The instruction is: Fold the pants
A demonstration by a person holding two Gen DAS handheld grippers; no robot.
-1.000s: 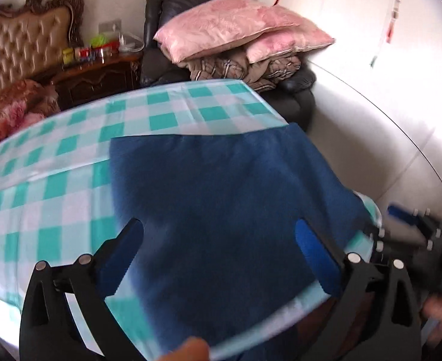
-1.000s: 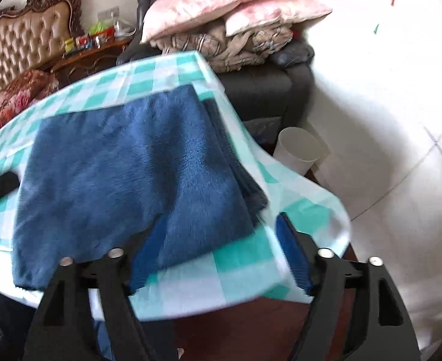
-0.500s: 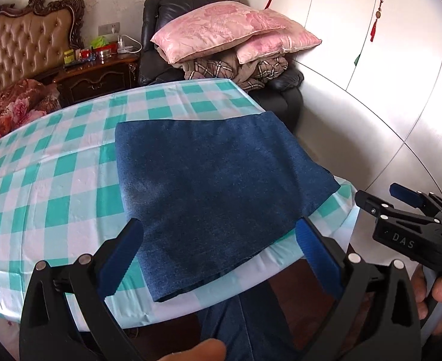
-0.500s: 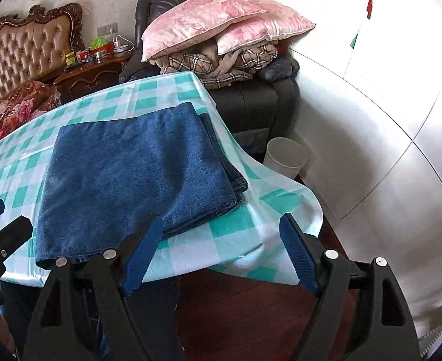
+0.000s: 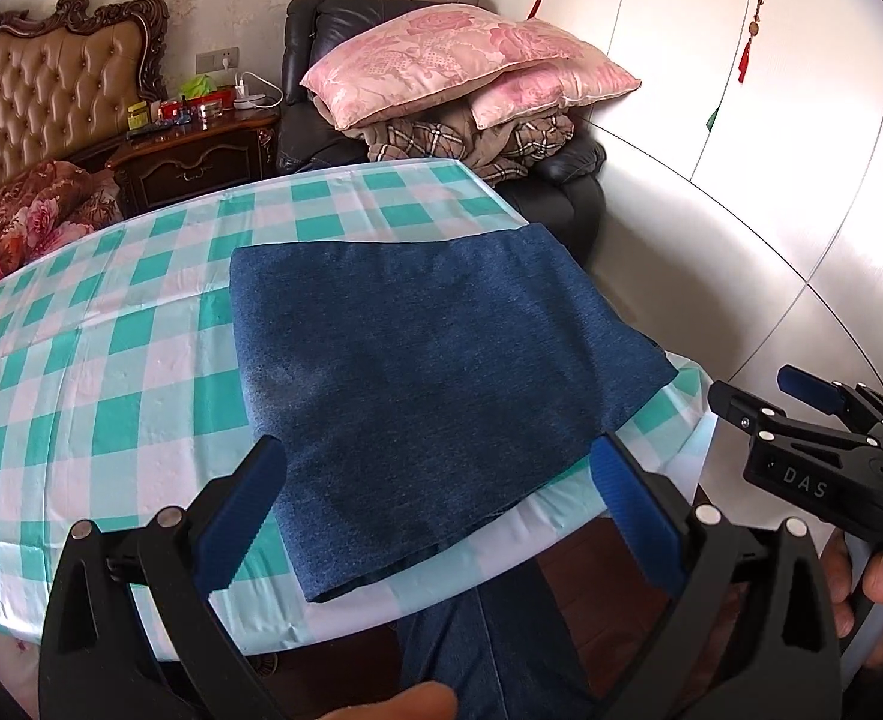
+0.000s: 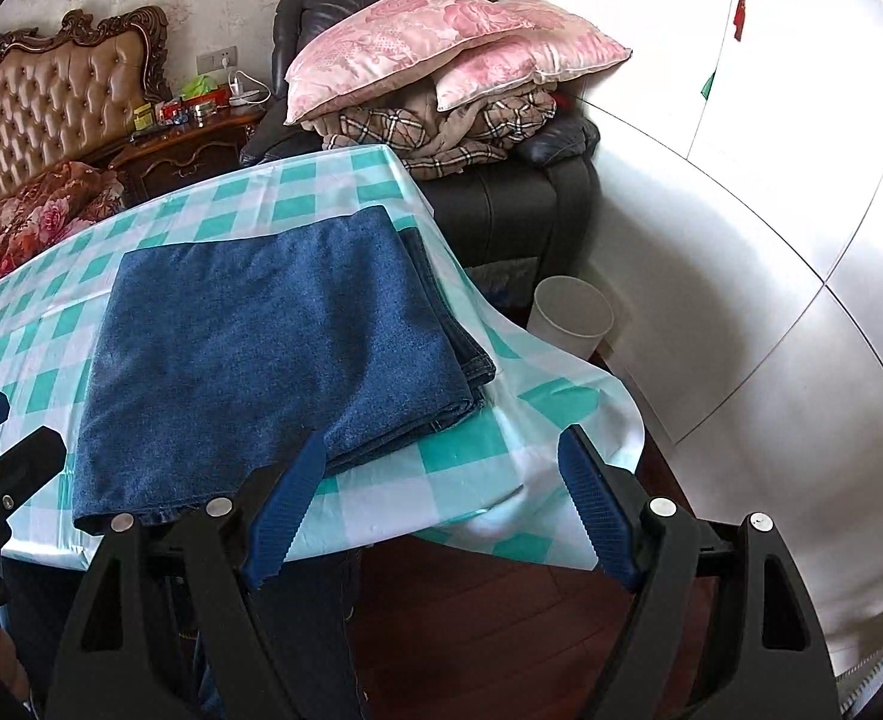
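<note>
Two pairs of tongs, both spread wide and holding nothing. Left tongs held above the near edge of the table, blue pads either side of the near part of the pants, not touching them. Right tongs off the table's near right corner, over the hanging cloth and dark wood floor, apart from the pants. Right tongs also visible at the right edge of the left view, gripped by a hand; left tongs visible at the far left edge of the right view.

Pants folded into a flat dark blue denim rectangle, lying on the green and white checked tablecloth toward the right side of the table, near edge close to the table's front edge. Stacked layers and seamed hems showing along the right side in the right view. More denim below the table edge, apparently the person's own leg.

Behind the table: black armchair piled with pink pillows and a plaid blanket, wooden nightstand, tufted headboard. White bin on the floor beside the armchair. White wardrobe doors on the right
</note>
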